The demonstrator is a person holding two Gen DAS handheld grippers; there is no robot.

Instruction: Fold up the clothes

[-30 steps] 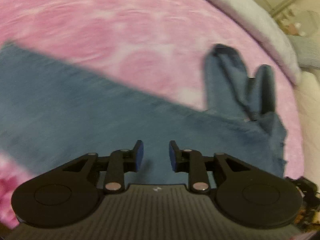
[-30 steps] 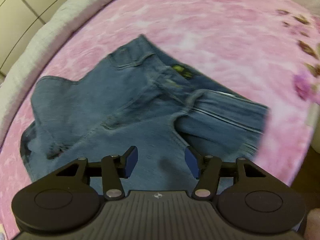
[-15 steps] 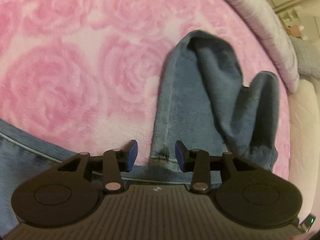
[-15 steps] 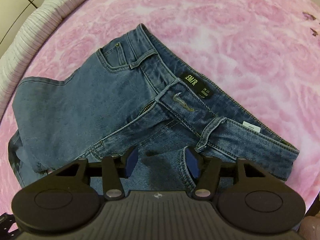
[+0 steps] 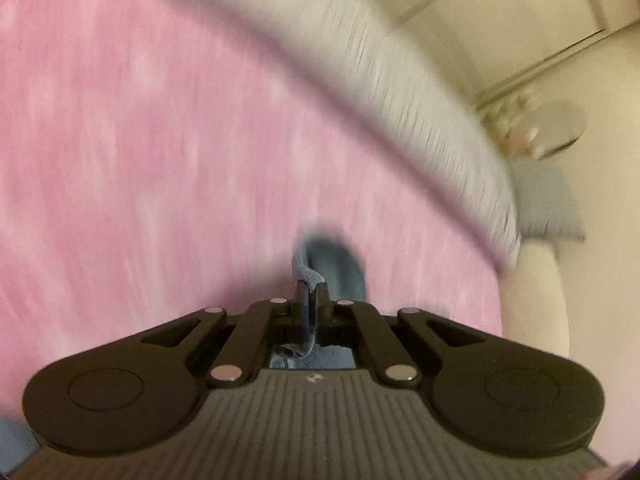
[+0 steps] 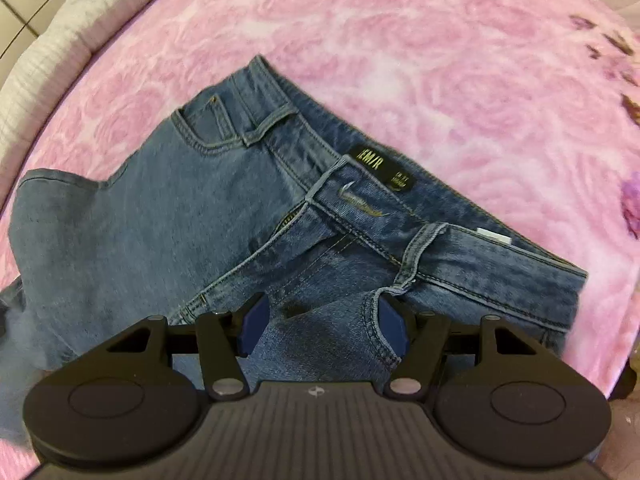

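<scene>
While clamped on the jeans' leg hem (image 5: pixel 308 276), left gripper (image 5: pixel 311 300) nearer; right gripper (image 6: pixel 322 330) opening, holding nothing, jeans (image 6: pixel 224 200) on pink bedspread (image 6: pixel 440 60), waistband running ten to four o'clock.

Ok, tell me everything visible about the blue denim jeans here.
The blue denim jeans lie crumpled on the pink rose-patterned blanket, waistband open, showing a black inner label, belt loops, a pocket and tan stitching. The right tool hovers open over the front pocket. The left tool is shut on a denim edge.
</scene>
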